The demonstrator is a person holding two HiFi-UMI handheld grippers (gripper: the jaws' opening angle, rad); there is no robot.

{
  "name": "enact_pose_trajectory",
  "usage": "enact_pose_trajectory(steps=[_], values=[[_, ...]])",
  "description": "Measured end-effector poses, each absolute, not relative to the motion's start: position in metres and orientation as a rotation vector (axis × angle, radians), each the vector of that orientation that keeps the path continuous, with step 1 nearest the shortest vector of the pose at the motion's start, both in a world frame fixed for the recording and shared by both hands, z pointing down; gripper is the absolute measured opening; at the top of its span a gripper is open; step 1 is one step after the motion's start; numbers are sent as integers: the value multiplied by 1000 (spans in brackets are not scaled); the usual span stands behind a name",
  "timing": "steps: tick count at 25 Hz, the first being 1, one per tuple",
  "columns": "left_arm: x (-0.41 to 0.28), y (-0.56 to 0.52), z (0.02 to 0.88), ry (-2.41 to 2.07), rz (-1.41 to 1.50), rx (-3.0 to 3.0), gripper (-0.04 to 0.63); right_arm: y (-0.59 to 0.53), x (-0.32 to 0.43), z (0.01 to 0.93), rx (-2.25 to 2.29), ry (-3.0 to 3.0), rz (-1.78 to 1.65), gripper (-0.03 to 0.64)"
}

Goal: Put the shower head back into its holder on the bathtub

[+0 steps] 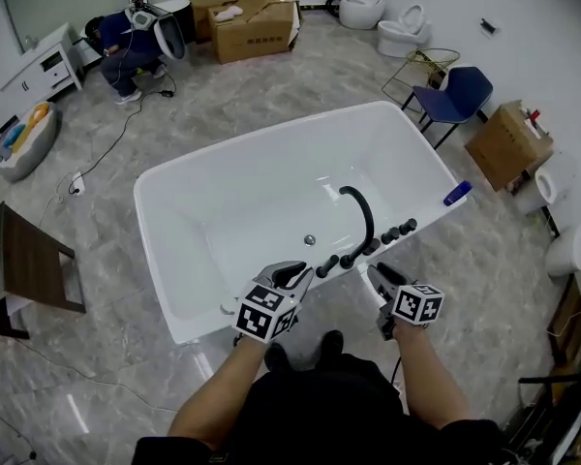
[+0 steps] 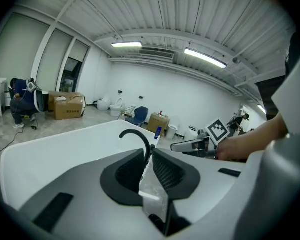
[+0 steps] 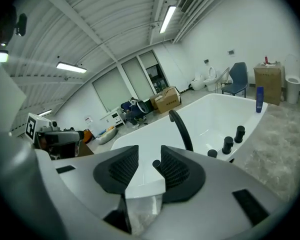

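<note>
The white bathtub (image 1: 174,260) fills the middle of the head view. A black curved spout (image 1: 360,211) and a row of black fittings (image 1: 397,231) stand on its near right rim. I cannot tell which fitting is the shower head. My left gripper (image 1: 292,275) hovers over the near rim, its jaws a narrow slit apart with nothing in them. My right gripper (image 1: 378,275) hangs just right of it, open and empty. In the right gripper view the spout (image 3: 182,129), three knobs (image 3: 227,144) and a further black knob (image 3: 156,163) lie beyond the jaws.
A blue bottle (image 1: 457,193) rests on the tub's right rim. Behind it are a blue chair (image 1: 455,93), cardboard boxes (image 1: 257,22) and toilets (image 1: 402,29). A seated person (image 1: 126,51) is at the back left. A wooden table (image 1: 29,264) and floor cables (image 1: 97,163) lie left.
</note>
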State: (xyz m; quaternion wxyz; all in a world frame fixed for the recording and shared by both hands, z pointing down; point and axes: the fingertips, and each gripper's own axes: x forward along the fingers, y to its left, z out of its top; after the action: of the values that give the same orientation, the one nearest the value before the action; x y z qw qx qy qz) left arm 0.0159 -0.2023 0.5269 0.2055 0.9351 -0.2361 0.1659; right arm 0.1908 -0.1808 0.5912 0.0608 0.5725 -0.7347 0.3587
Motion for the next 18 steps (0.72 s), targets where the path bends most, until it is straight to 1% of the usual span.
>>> enact_pose_trajectory(steps=[2,7,12,18], values=[[26,-198,525,-633,469,2618,65,-175,202,579,1765,-2240,1071,140],[45,-197,521,-623,487,2638,65,-166,220,577,1805,-2279,1100,133],[66,-199,516,-681,489,2624,64,-160,233,580,1730,-2342,1117,117],[117,-178,529,-701,501,2554,60,-139,294,563,1778,-2382,1221,114]])
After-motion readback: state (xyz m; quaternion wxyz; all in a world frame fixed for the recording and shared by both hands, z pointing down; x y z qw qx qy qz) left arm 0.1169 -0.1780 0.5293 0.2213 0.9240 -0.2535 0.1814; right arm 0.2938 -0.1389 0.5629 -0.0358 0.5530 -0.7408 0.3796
